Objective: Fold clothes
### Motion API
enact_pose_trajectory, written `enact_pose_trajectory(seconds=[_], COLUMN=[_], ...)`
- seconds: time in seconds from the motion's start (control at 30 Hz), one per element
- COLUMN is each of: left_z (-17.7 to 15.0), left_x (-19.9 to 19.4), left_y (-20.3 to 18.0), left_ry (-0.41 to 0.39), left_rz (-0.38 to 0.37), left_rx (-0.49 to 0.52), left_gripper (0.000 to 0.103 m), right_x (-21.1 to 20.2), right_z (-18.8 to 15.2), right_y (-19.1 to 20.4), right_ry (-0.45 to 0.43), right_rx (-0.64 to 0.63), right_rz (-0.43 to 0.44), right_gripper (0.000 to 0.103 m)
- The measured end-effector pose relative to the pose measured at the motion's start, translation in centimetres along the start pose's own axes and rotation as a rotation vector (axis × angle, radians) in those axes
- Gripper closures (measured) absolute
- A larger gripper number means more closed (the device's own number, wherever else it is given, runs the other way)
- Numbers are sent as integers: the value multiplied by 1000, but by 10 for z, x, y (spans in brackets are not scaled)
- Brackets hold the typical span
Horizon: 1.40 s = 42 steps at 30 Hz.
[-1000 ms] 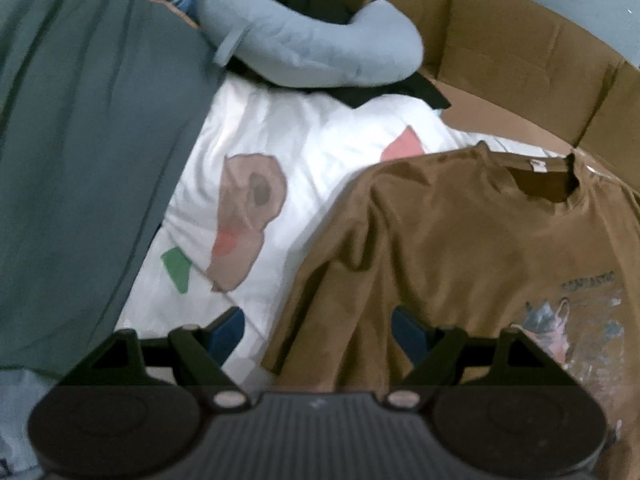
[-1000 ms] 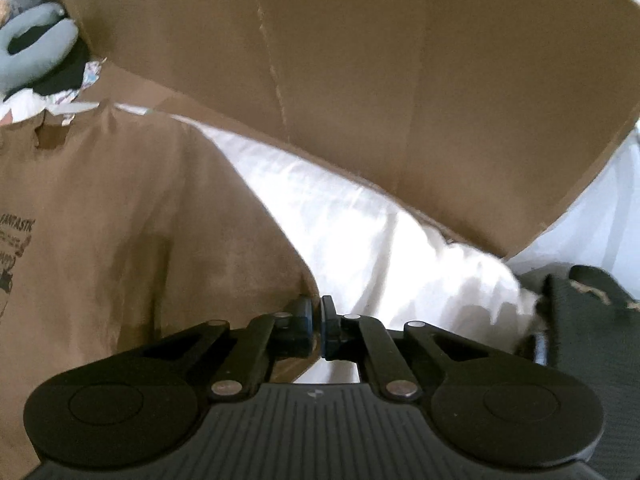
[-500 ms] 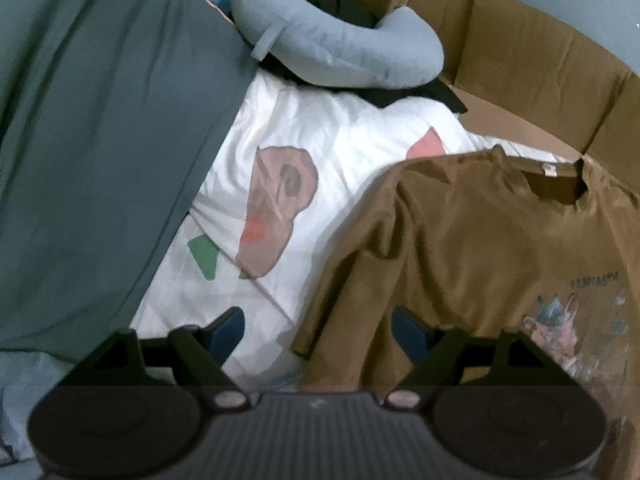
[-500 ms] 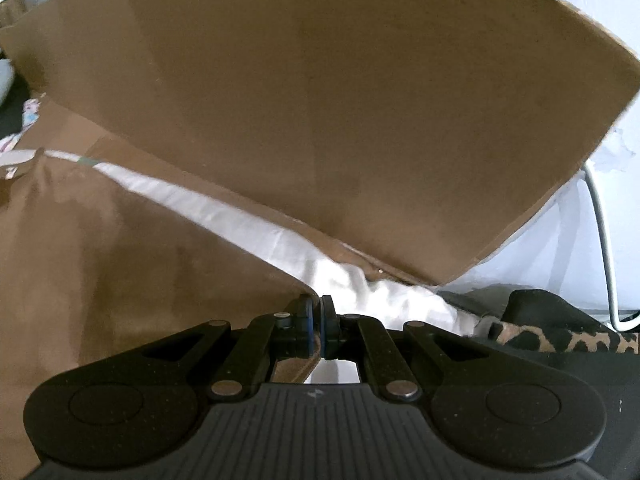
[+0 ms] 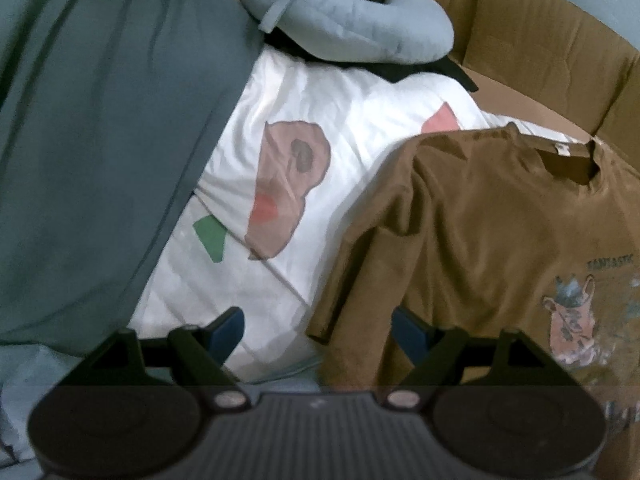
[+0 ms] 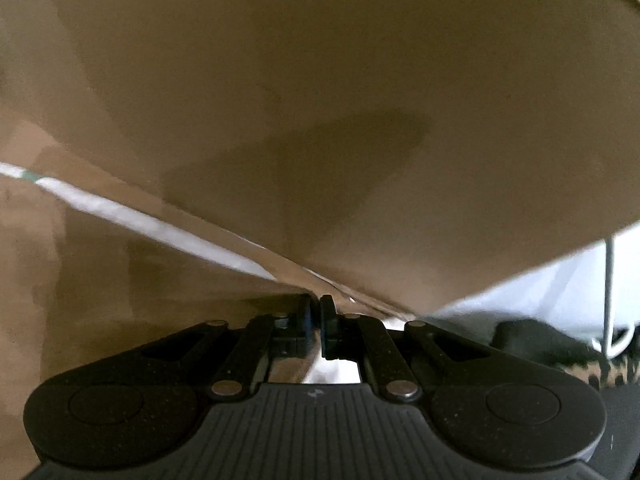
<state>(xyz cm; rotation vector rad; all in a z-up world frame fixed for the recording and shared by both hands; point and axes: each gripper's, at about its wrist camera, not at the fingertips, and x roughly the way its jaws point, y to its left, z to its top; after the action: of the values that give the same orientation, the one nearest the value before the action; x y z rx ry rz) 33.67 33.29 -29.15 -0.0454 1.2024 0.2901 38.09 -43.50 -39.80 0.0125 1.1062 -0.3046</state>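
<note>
A brown T-shirt point(image 5: 480, 240) with a printed front lies face up on the white bedsheet point(image 5: 340, 120), collar towards the cardboard. My left gripper point(image 5: 316, 320) hangs open above the shirt's left sleeve, whose hem lies between the blue pads, untouched. In the right wrist view my right gripper point(image 6: 316, 320) pinches the far edge of the brown T-shirt point(image 6: 80, 280) right by the cardboard wall point(image 6: 320, 80). Its jaws are starting to open, a thin slit shows between the pads, and the cloth's edge is still at them.
A grey-green blanket point(image 5: 100, 120) covers the left side and a blue neck pillow point(image 5: 340, 20) lies at the back. Cardboard panels point(image 5: 540, 40) wall the bed's far side. A white cable point(image 6: 608, 280) and a dark leopard-print item point(image 6: 600, 372) sit at the right.
The right gripper swung right towards the cardboard wall, dragging the shirt's edge along; the print left its view. The left gripper drifted left, so the sleeve hem now sits between its fingers.
</note>
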Motion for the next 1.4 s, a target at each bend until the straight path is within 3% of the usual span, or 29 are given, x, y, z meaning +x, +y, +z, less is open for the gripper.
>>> enact_pose_trajectory(seconds=[0.2,0.33,0.7,0.83,1.1,1.4], left_z=[-1,-4,-13,-14,-15,-23], left_x=[4,8,28,27,23,24], left_y=[-5,-11,-20,-23,-16,-19], left_ry=[-12,-15,23,25,17,15], left_rz=[-51,-62,-75,-80,-88,-113], left_rx=[-4,21,41,56,19,2], left_gripper=[20,20,20,20,20,20], right_x=[-32,-51,-32,-19,-27,-65], right_z=[-10,-20,-44,-58,-63,-72], right_y=[-10,-1,80,94,59,15], right_ry=[-72,-126,-127,-72,-31,-62], right_rx=[61,47,-108,-175,-141,42], right_rz=[61,172,301,255,180,203], right_gripper=[92,69,68,68,69,68])
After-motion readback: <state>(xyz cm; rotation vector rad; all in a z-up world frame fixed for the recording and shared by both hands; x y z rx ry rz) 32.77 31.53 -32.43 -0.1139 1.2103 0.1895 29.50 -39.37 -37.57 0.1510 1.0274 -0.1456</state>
